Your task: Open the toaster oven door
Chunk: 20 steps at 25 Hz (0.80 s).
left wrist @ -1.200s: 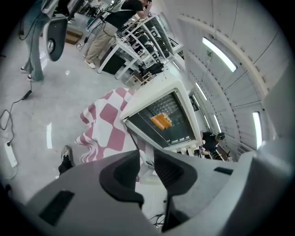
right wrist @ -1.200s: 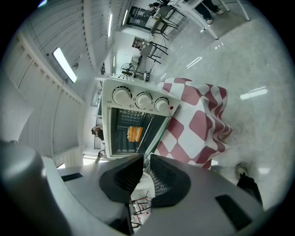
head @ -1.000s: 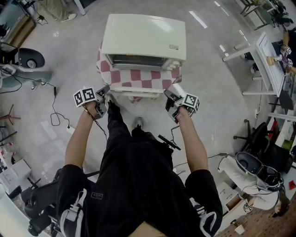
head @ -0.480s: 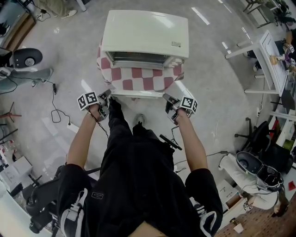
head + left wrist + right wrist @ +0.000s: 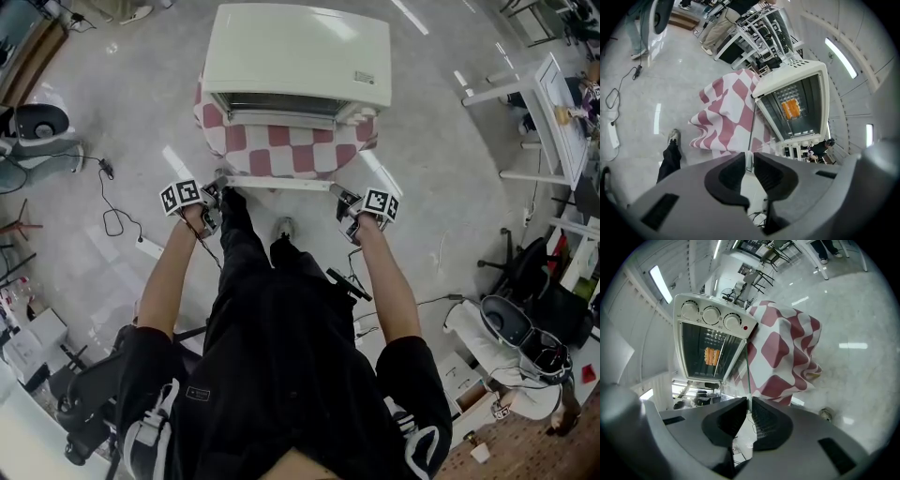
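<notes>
While the cream-coloured metal toaster oven (image 5: 298,52) sits on a stand draped in a red-and-white checked cloth (image 5: 726,108), its glass door (image 5: 736,365) already hangs far down, out past the stand's front edge, with the cloth showing through the pane; the left gripper (image 5: 214,195) grips the left end of the door's thin pale handle bar (image 5: 279,184), its jaws narrow and pinched on the bar after just closing tighter on it; the bar runs level across the door's free edge, towards the person; the right gripper (image 5: 349,202) clamps the bar's right end, jaws equally narrow.

By my judgement the door is stiff and fairly light, swinging on a hinge along its lower edge, so it should follow a steady downward arc; the pane is fragile and should not be let drop; the smooth, slim bar could slip between the pads; the oven itself may slide on the soft cloth if pulled outward; the bar's two ends look the soundest holds, keeping the door level.
</notes>
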Tool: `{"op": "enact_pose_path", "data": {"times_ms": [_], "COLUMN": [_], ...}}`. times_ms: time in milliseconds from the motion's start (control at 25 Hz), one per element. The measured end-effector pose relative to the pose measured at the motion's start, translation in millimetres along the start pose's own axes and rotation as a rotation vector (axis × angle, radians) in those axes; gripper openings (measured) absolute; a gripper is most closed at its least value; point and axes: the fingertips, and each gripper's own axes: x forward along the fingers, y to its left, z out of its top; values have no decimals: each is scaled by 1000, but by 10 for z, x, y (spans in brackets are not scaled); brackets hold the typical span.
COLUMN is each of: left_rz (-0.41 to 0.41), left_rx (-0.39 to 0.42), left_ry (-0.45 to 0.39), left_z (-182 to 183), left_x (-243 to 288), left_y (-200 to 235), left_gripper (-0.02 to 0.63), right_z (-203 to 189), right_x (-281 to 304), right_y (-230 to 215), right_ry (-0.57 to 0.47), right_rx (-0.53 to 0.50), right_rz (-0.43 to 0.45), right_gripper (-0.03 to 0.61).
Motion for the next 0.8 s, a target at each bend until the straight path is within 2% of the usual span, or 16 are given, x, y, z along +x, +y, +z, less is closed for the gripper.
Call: {"op": "enact_pose_path", "data": {"times_ms": [200, 400, 560, 800], "left_rz": [15, 38, 16, 15], "left_rx": [-31, -27, -54, -45], "left_ry": [-7, 0, -4, 2], "left_z": [-19, -30, -33, -36], "left_x": [89, 173, 195, 207], "left_y": [140, 238, 266, 276], "left_gripper": [64, 69, 69, 72], "right_z": [-15, -20, -16, -15], "right_x": [88, 148, 161, 175], "right_y": [-121, -224, -251, -239], "right_ry": [3, -8, -11, -3], "right_rx": [-27, -52, -50, -122], "right_rz": [-19, -25, -4, -27], "right_gripper": [54, 54, 55, 58]}}
